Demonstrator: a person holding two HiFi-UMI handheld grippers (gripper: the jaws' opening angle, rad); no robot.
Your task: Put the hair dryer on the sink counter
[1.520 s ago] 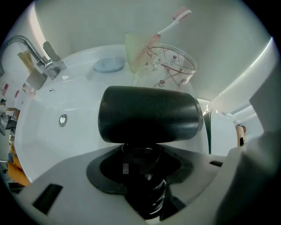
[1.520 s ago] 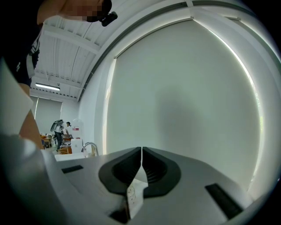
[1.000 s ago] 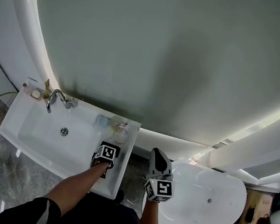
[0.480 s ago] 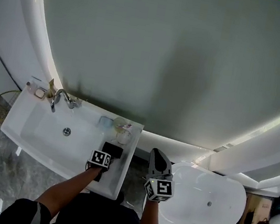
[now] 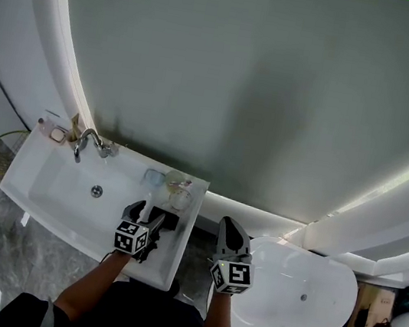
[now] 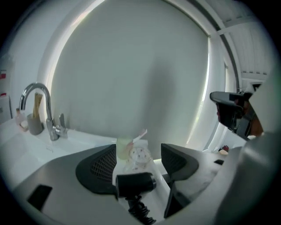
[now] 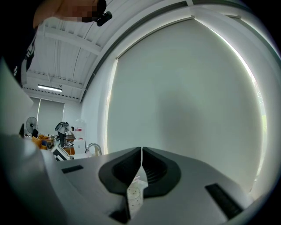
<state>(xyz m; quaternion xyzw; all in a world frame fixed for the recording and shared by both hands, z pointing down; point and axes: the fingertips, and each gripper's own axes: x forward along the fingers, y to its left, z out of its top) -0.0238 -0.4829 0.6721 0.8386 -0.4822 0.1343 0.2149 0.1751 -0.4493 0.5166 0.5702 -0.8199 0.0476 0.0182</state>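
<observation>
Left gripper (image 5: pixel 146 216) has its jaws spread wide above the right end of the white sink counter (image 5: pixel 171 271), held by a bare left forearm (image 5: pixel 95 280) that reaches forward and slightly right from a dark sleeve. Seen from the left gripper view, the black hair dryer (image 6: pixel 135 182) lies on its side on the counter in the gap below the open jaws, its coiled black cord (image 6: pixel 140 210) nearer. Whether either jaw touches it cannot be told. Just beyond it stands a clear plastic cup with small dots (image 6: pixel 139 157); far left is the chrome faucet (image 6: pixel 41 110). Right gripper (image 5: pixel 228 226) has its jaws pressed together on nothing, the right forearm straight forward, between the counter and the white bathtub (image 5: pixel 298 300). Both gripper cubes show black-and-white square markers.
</observation>
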